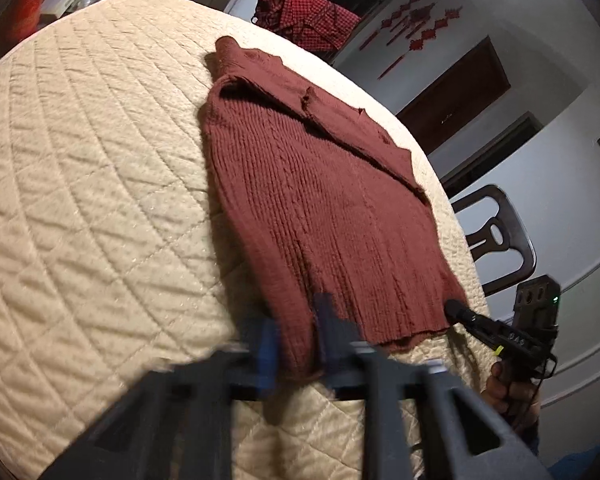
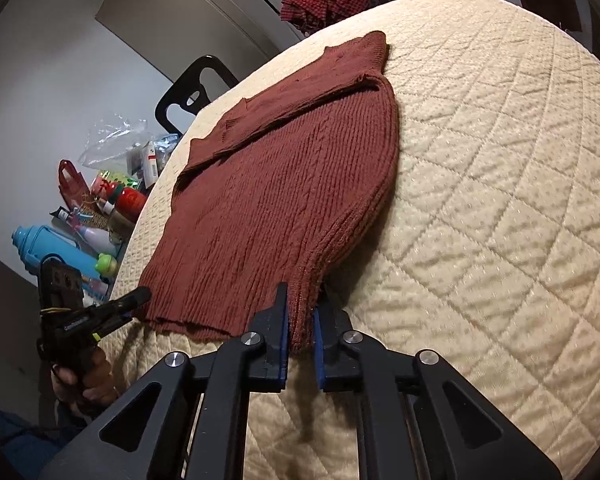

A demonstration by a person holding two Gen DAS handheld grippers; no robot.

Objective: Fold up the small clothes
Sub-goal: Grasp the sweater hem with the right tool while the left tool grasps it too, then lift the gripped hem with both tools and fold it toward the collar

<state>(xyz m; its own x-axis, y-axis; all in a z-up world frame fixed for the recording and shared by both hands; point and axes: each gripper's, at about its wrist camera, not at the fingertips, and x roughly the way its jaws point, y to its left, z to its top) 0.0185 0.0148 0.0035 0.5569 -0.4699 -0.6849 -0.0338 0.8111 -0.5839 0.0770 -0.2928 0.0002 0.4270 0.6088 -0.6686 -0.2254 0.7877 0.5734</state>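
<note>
1. Sweater [image 1: 324, 208], rust-red rib knit: lies flat on the table [image 1: 80, 200], partly folded, with a sleeve laid across the upper body and the collar toward the far edge. Its hem reaches the near edge of the table, and both hem corners are held.
2. Table: round, covered with a cream quilted cloth in a diamond pattern.
3. Left gripper [image 1: 296, 344]: blue-padded fingers pressed onto one near hem corner of the sweater, knit bunched between them; this view is motion-blurred. In the right wrist view, the same gripper [image 2: 140, 294] has its tip at the hem's outer corner.
4. Right gripper [image 2: 300, 320]: fingers pinching the other hem corner, where the layered edge of the fabric rises slightly off the cloth.
5. Checked red shirt [image 1: 306, 16]: crumpled heap at the far rim of the table, apart from the sweater.
6. Chair [image 1: 496, 236]: dark wood, just beside the table.
7. Bottles and packets [image 2: 96, 216]: cluttered together beyond the table's edge, including a blue flask [image 2: 44, 242].
</note>
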